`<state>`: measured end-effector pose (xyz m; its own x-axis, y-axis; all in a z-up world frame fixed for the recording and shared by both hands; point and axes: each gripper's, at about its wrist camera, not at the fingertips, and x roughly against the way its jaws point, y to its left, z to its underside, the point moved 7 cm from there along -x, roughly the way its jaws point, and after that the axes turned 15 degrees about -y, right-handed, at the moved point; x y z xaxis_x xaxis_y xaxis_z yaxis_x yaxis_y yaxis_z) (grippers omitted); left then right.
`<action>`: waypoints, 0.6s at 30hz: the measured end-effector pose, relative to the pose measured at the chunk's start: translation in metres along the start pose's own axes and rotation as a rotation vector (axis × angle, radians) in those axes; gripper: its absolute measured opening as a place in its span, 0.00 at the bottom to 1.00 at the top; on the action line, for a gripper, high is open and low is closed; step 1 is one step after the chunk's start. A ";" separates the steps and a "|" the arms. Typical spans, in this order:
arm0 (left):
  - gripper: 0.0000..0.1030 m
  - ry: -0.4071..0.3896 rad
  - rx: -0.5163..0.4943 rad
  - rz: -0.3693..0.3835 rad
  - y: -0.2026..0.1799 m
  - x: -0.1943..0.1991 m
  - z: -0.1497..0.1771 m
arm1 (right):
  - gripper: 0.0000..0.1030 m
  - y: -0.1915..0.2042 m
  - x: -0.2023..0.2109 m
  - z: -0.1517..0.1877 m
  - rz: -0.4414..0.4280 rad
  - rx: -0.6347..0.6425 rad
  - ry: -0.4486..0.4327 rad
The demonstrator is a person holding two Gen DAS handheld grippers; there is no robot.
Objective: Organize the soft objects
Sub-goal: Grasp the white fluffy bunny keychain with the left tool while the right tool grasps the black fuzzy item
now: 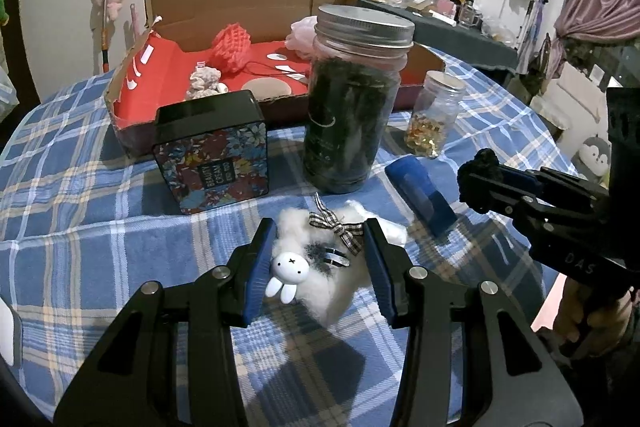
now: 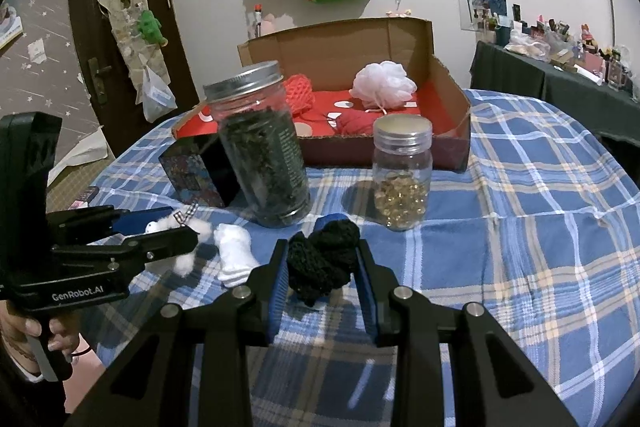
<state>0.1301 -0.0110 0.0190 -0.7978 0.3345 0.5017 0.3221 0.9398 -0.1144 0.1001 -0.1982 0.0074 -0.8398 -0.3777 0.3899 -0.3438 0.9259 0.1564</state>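
Gripping a white fluffy hair clip [image 1: 320, 259], the left tool [image 1: 318, 259] pinches it just above the checked counter [image 1: 80, 219]. The right tool [image 2: 322, 269] squeezes a black knitted scrunchie [image 2: 324, 259], near the big jar [image 2: 264, 155].

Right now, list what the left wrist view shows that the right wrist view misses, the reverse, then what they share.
Only the left wrist view: the rabbit charm on the white fluffy piece inside the left claw, and the tin's label.

Only the right wrist view: the white sock, the door, and the whole white mesh pouf.

Both: the dark jar, small jar, cardboard box, and black knit piece in the right claw.
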 end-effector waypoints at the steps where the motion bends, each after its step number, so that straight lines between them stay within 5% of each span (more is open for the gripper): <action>1: 0.41 0.000 0.000 -0.002 0.001 0.000 0.000 | 0.33 -0.001 0.000 0.000 0.002 0.000 0.001; 18: 0.41 -0.023 0.040 -0.057 0.036 0.013 -0.013 | 0.33 -0.037 0.004 -0.011 0.072 -0.025 -0.007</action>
<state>0.1379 0.0258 0.0324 -0.8258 0.2816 0.4885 0.2555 0.9592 -0.1211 0.1140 -0.2339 0.0127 -0.8651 -0.3101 0.3943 -0.2719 0.9504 0.1509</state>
